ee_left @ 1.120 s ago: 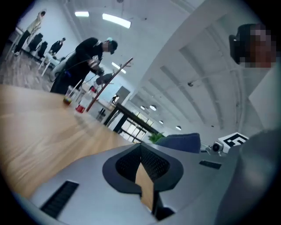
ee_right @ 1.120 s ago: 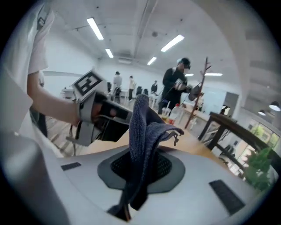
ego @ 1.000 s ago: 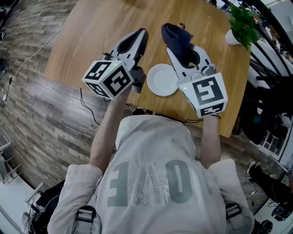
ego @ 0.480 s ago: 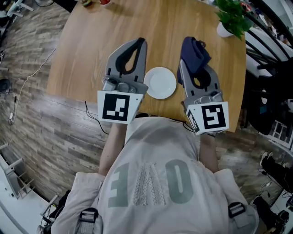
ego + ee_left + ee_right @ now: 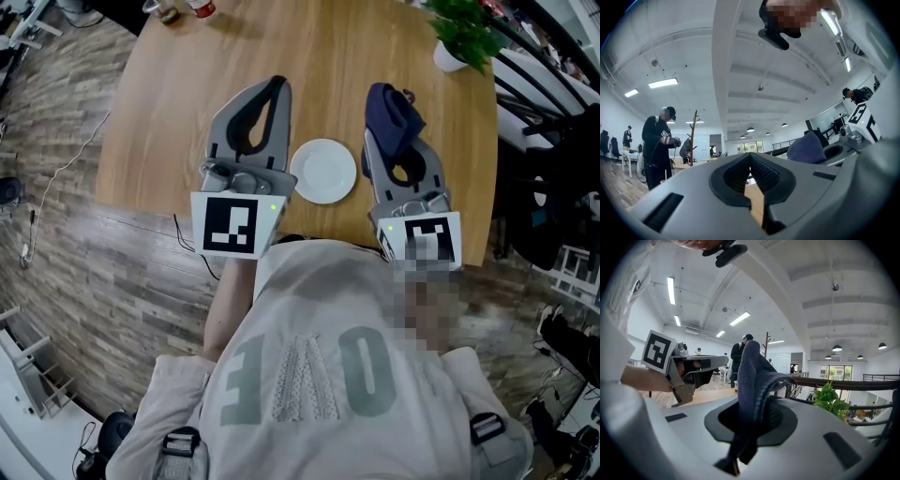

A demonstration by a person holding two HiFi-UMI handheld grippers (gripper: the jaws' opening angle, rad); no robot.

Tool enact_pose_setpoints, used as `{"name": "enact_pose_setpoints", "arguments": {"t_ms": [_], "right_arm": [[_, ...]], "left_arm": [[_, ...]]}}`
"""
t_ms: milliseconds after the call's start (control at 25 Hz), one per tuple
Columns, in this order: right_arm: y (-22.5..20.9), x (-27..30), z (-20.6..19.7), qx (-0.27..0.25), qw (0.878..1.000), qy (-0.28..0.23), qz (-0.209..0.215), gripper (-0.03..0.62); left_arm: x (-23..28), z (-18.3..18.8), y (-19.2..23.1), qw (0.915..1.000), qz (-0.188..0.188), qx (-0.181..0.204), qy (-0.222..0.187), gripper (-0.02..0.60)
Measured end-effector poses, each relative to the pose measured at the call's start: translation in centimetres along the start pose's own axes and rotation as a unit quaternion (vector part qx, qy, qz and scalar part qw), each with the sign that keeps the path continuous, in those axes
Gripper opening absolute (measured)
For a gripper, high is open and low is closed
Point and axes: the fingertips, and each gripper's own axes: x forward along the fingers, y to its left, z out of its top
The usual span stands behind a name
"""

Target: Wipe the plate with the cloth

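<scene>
A small white plate (image 5: 323, 171) lies near the front edge of the round wooden table (image 5: 178, 103). My two grippers are held level on either side of it, above the table. Left of the plate, the left gripper (image 5: 273, 86) is shut with nothing in it; in its own view the jaws (image 5: 751, 161) meet on a closed seam. Right of the plate, the right gripper (image 5: 387, 105) is shut on a dark blue cloth (image 5: 392, 114). The cloth (image 5: 753, 373) stands bunched up out of the jaws. It also shows in the left gripper view as a blue lump (image 5: 806, 149).
A potted green plant (image 5: 465, 36) stands at the table's far right edge, also in the right gripper view (image 5: 829, 399). Small jars (image 5: 176, 9) sit at the far left edge. Wood-plank floor and cables surround the table. People stand in the room beyond (image 5: 658, 145).
The left gripper has rolled upright and risen beside the plate. The right gripper has carried the cloth from beyond the plate to its right side. The plate now lies uncovered between them.
</scene>
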Motion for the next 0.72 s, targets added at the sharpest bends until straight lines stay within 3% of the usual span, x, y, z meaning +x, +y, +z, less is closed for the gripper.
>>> {"name": "enact_pose_setpoints", "arguments": {"t_ms": [240,720], "right_arm": [[0.35,-0.06,0.69,-0.019,1.0,-0.009,0.008,0.055],[0.69,-0.62,1.05,-0.008,1.0,-0.013,0.018,0.055]], "left_arm": [[-0.37,0.12,-0.15,1.0,0.003,0.0,0.006,0.006],[-0.88,-0.47,-0.21,0.9995,0.024,0.009,0.02,0.006]]}}
